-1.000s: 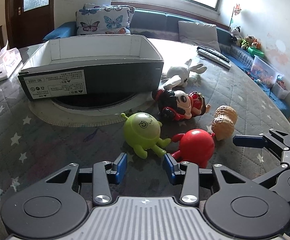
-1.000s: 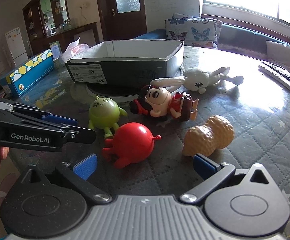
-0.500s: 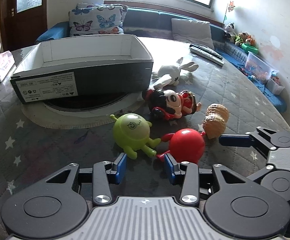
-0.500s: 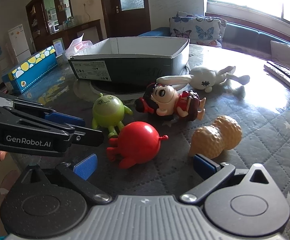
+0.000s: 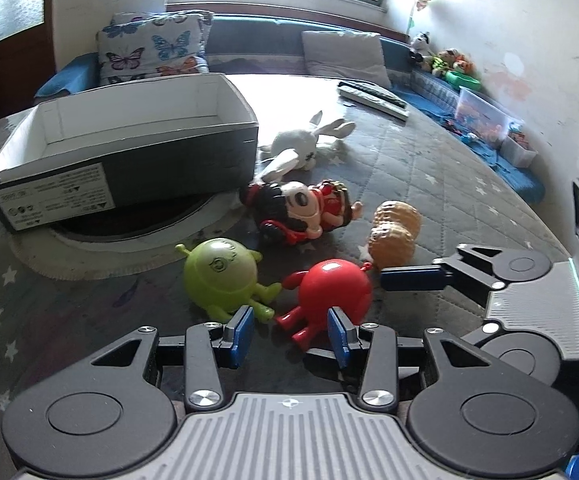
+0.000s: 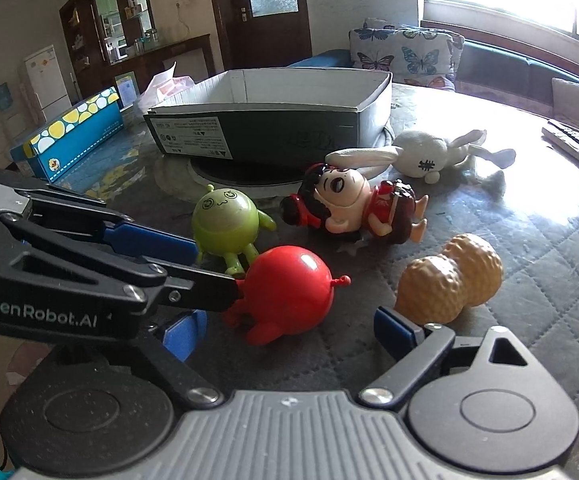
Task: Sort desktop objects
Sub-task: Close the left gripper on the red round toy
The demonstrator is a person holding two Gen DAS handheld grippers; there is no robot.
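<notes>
Your left tool (image 5: 288,330) sits low over the counter (image 5: 429,168) with its blue pads spread apart, gripping nothing. The red toy (image 5: 335,290) lies right at that gap: its round body is just ahead of the right pad and touching or nearly touching it, its little legs trailing back toward you between the pads. The green toy (image 5: 221,274) is just left of the red toy, beside your left pad, legs pointing toward the red one.

Your right tool (image 6: 285,334) is closing as we speak, jaws wide apart and nothing pressed between them yet. From its camera, the red toy (image 6: 289,294) lies just ahead of its gap, left of centre, and the peanut toy (image 6: 449,280) is just right of the red toy, beside the right pad. The peanut's long axis runs up and away to the right.

So both tools crowd the red toy, and your left one looks nearer; its arm crosses in front of the right tool's left pad. The box (image 5: 137,152) stands open well behind the red toy, and the doll (image 5: 305,210) and the white rabbit (image 5: 301,146) lie between them.
</notes>
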